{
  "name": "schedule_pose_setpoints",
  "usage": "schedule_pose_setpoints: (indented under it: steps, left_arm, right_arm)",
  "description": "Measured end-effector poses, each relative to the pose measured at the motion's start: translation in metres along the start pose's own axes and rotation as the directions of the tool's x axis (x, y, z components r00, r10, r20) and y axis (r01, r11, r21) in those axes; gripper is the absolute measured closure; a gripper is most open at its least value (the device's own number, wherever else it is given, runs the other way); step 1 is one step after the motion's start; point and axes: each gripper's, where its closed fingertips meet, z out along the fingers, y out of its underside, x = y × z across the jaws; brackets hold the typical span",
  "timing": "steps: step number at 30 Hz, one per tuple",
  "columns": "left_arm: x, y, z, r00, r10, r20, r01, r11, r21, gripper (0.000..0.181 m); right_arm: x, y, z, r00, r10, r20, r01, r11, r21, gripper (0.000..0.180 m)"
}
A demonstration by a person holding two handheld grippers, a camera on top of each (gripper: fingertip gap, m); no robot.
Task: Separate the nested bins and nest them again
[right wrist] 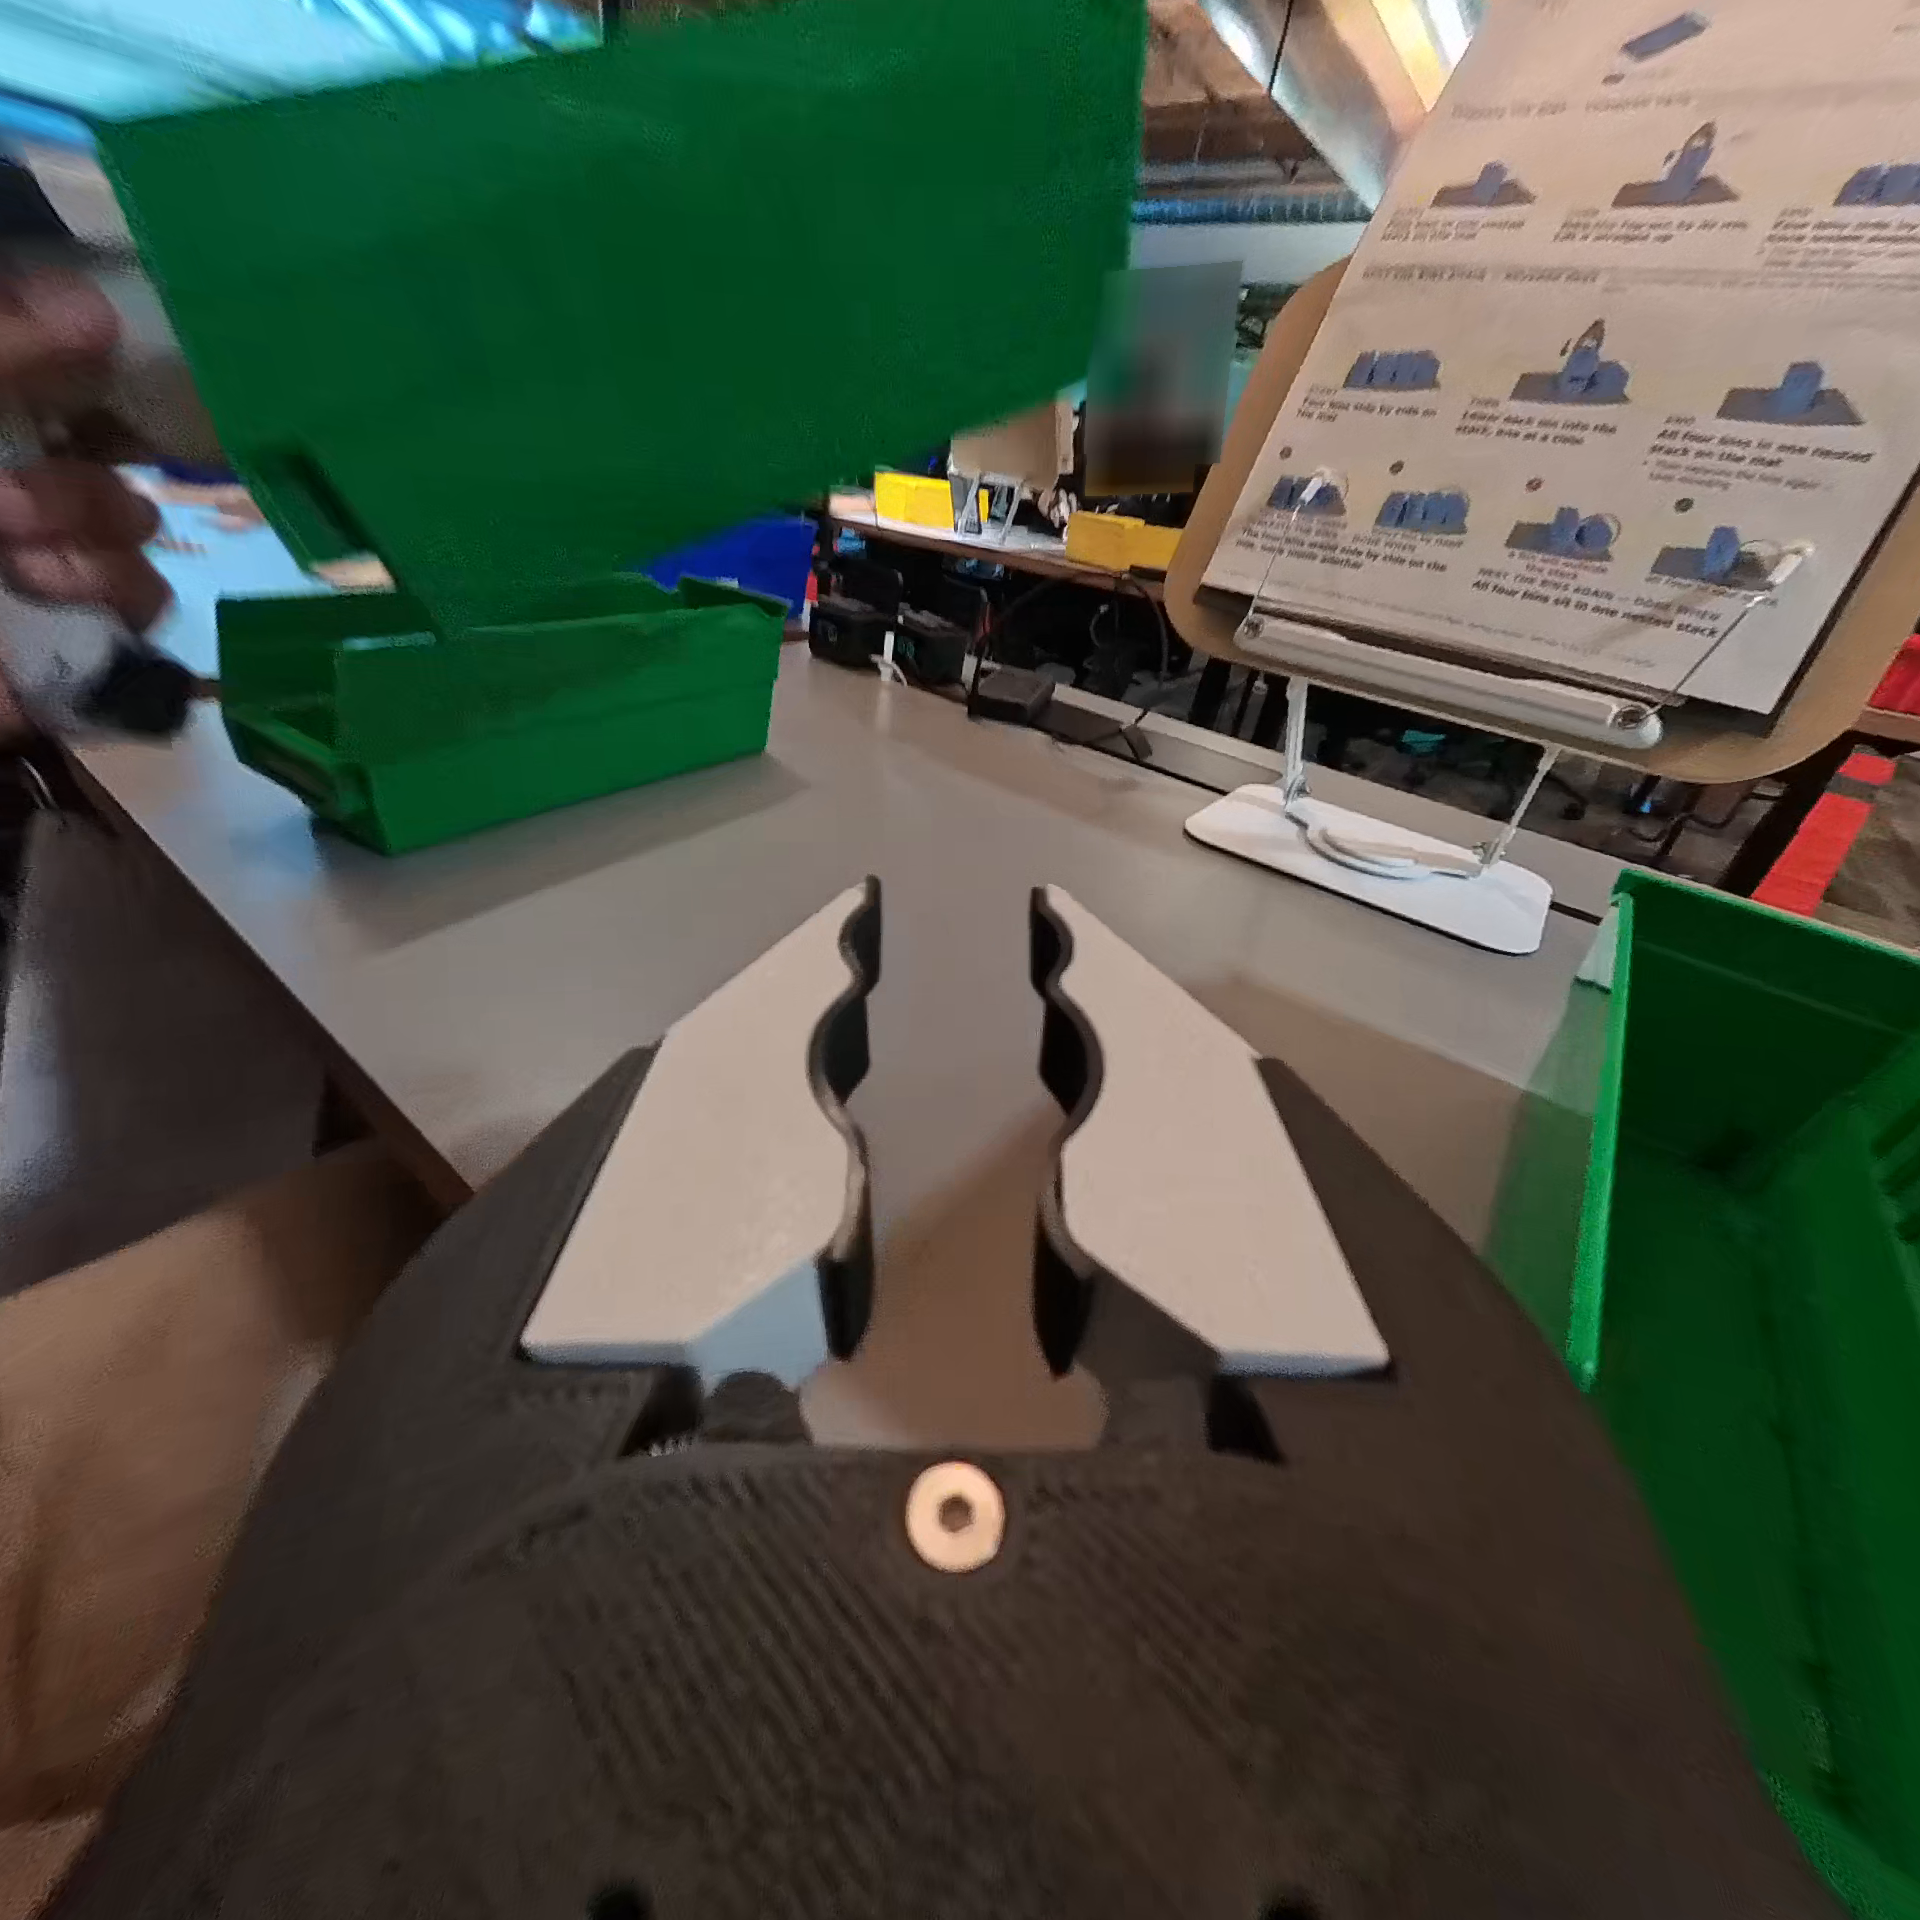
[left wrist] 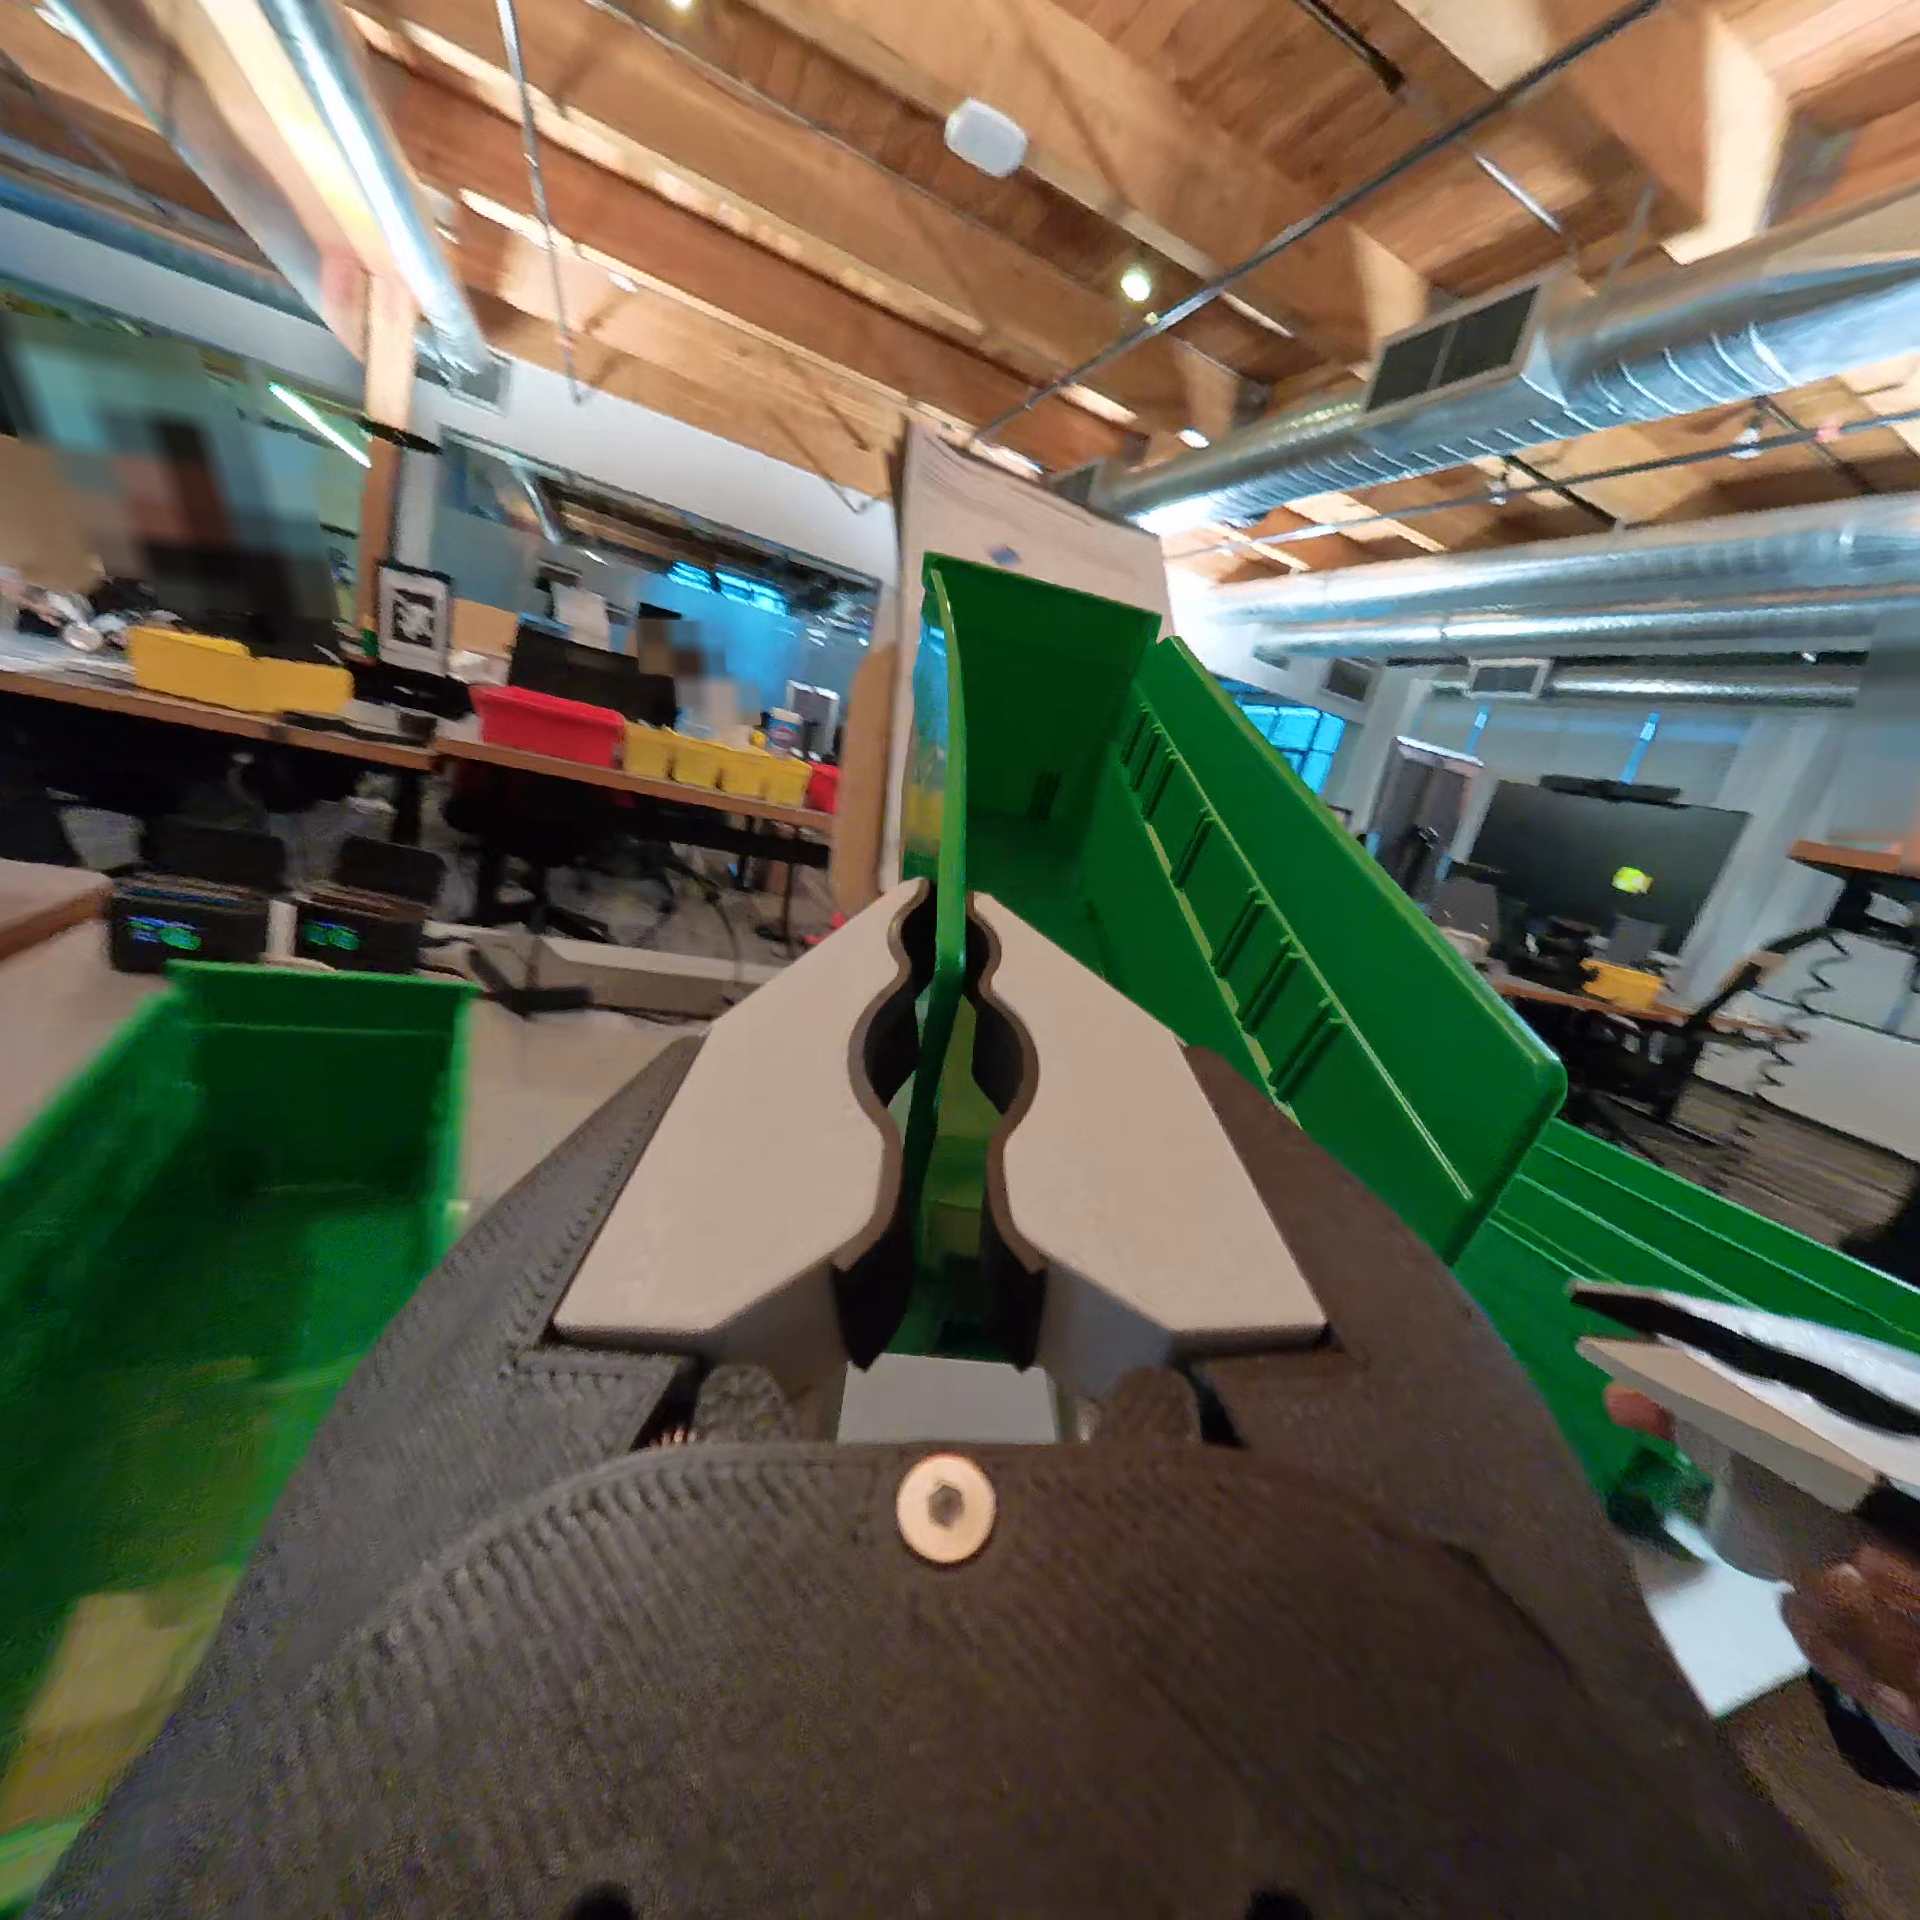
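Note:
My left gripper [left wrist: 948,914] is shut on the thin side wall of a green bin [left wrist: 1049,717] and holds it tilted up in the air. The same lifted green bin [right wrist: 623,281] fills the top left of the right wrist view, above the table. More green bins [right wrist: 499,707] sit nested on the grey table at the back left. Another green bin [left wrist: 208,1195] stands at the left in the left wrist view, and a green bin [right wrist: 1766,1247] stands at the right edge of the right wrist view. My right gripper [right wrist: 954,899] is open and empty, low over the table.
A stand with a printed instruction sheet [right wrist: 1558,416] stands on the grey table [right wrist: 935,790] at the back right. Part of the other gripper [left wrist: 1756,1382] shows at the right edge of the left wrist view. Desks with yellow and red bins [left wrist: 665,738] lie beyond.

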Motion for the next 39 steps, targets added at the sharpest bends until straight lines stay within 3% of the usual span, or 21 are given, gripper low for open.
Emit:
schedule_pose_setpoints:
  steps: [1, 8, 11, 13, 15, 17, 24, 29, 32, 39]
  left_arm:
    - [0.013, 0.014, 0.005, 1.0, -0.002, -0.016, 0.001, 1.0, -0.026, 0.181]
    - [0.067, 0.105, 0.011, 0.999, 0.022, -0.029, -0.027, 0.985, -0.17, 0.181]
    - [0.081, 0.125, 0.008, 0.999, -0.009, -0.036, 0.001, 0.979, -0.203, 0.181]
    - [0.098, 0.137, 0.005, 0.997, -0.039, -0.073, 0.022, 0.973, -0.228, 0.18]
    - [0.102, 0.145, 0.001, 0.993, -0.105, -0.046, 0.092, 0.967, -0.236, 0.177]
    - [0.111, 0.149, 0.0, 0.985, -0.152, -0.082, 0.127, 0.96, -0.25, 0.171]
    - [0.167, 0.163, 0.002, 0.959, -0.035, -0.28, -0.049, 0.957, -0.288, 0.143]
    - [0.178, 0.177, 0.001, 0.941, -0.107, -0.321, -0.012, 0.938, -0.348, 0.151]
    - [0.168, 0.182, 0.001, 0.947, -0.174, -0.271, 0.059, 0.921, -0.385, 0.153]
    - [0.15, 0.181, 0.002, 0.956, -0.205, -0.208, 0.11, 0.912, -0.394, 0.153]
  right_arm:
    - [-0.002, -0.005, -0.002, 1.0, 0.025, -0.004, -0.025, 0.999, 0.023, 0.146]
    - [-0.041, -0.012, 0.003, 0.982, 0.185, 0.04, -0.187, 0.981, 0.044, 0.113]
    - [-0.066, -0.007, 0.011, 0.974, 0.189, 0.123, -0.19, 0.982, 0.0, 0.11]
    - [-0.068, 0.002, 0.017, 0.975, 0.203, 0.087, -0.201, 0.979, -0.04, 0.109]
    - [-0.049, 0.01, 0.016, 0.979, 0.2, -0.041, -0.203, 0.977, -0.061, 0.141]
    - [-0.033, 0.009, 0.013, 0.965, 0.241, -0.104, -0.248, 0.967, -0.054, 0.15]
    - [0.026, 0.026, -0.003, 0.911, 0.253, -0.325, -0.285, 0.957, -0.054, 0.179]
    - [0.043, 0.032, -0.011, 0.875, 0.213, -0.434, -0.249, 0.968, -0.026, 0.179]
    - [0.053, 0.036, -0.012, 0.854, 0.121, -0.506, -0.161, 0.986, -0.036, 0.179]
    - [0.059, 0.059, 0.004, 0.839, 0.143, -0.524, -0.217, 0.973, -0.083, 0.179]
